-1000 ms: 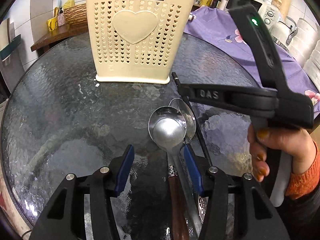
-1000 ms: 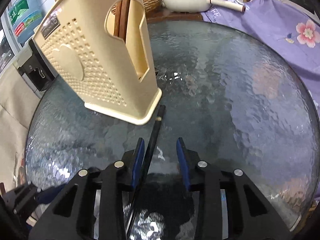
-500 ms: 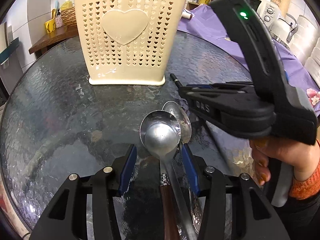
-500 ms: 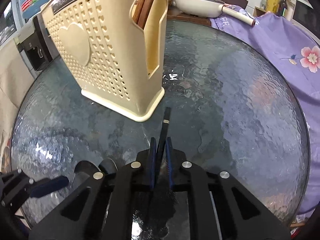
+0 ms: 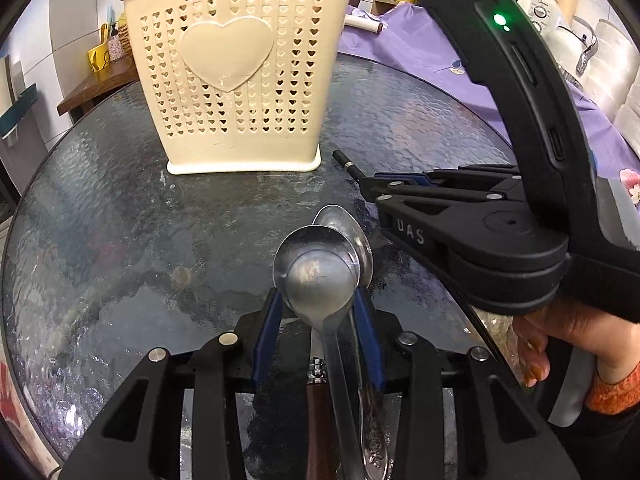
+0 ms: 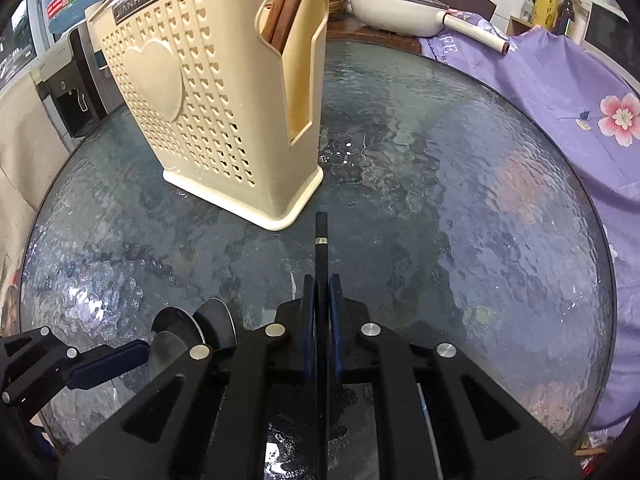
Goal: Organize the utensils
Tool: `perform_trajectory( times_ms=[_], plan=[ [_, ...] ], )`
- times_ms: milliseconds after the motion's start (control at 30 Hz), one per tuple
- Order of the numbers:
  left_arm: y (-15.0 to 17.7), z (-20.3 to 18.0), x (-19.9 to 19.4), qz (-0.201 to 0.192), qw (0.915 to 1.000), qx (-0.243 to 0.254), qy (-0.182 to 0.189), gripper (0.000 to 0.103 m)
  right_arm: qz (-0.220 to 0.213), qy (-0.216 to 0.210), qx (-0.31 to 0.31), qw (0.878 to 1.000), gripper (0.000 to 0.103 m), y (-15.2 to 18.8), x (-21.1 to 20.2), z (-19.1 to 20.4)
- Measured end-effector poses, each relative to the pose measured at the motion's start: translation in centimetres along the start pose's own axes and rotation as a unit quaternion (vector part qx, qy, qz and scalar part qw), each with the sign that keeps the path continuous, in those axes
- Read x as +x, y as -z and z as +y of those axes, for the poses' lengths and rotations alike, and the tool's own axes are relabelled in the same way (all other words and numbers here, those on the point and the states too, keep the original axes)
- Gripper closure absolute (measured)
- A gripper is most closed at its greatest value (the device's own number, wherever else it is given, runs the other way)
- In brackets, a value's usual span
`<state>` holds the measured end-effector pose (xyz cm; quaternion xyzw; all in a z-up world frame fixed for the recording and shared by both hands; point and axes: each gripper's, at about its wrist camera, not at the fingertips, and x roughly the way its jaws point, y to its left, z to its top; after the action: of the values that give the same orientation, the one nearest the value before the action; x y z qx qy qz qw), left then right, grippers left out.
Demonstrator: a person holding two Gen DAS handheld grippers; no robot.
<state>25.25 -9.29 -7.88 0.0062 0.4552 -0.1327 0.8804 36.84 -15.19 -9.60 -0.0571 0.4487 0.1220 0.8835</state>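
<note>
We find the right gripper (image 6: 320,300) with its jaws pressed together on a black chopstick (image 6: 321,248), whose tip projects forward and ends just short of the near corner of the cream utensil holder (image 5: 236,76). The left gripper (image 5: 318,320) has just been closing its jaws; they stand part open on either side of a bundle of metal spoons (image 5: 320,276), and we cannot tell whether the pads press on it. The spoon bowls lie stacked on the glass desk (image 5: 120,240), in front of the holder and well apart from its base. The holder stands upright on the desk with brown wooden handles (image 6: 284,16) inside. A purple flowered cloth (image 6: 560,80) lies beyond the desk's edge, to the holder's right. A hand (image 5: 560,344) grips the right gripper's handle.
</note>
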Motion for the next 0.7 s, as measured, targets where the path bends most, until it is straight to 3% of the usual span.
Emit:
perform_trajectory(
  times_ms=[300,467,500,533,700],
  plan=[
    [-0.3,-0.2,0.2,-0.008,0.9999,-0.009,0.007,0.069,-0.004,-0.005,-0.001,1.000,0.095,0.3,-0.2,-0.1],
    [-0.6,0.3,-1.4,-0.029,0.9994,-0.017,0.012,0.069,-0.011,-0.032,0.023,0.999,0.095,0.3,-0.3,-1.4],
    [-0.7,0.7,-1.8,-0.032,0.9992,-0.018,0.013,0.086,-0.014,-0.035,0.025,0.999,0.095,0.3,-0.5,-1.6],
    [-0.9,0.8,-1.9,-0.034,0.9992,-0.019,0.013,0.094,-0.019,-0.037,0.026,0.999,0.095,0.3,-0.6,-1.7],
    [-1.1,1.9,-2.3,-0.040,0.9987,-0.031,0.013,0.094,-0.040,-0.053,0.023,0.998,0.095,0.0,-2.0,-1.6]
  ],
)
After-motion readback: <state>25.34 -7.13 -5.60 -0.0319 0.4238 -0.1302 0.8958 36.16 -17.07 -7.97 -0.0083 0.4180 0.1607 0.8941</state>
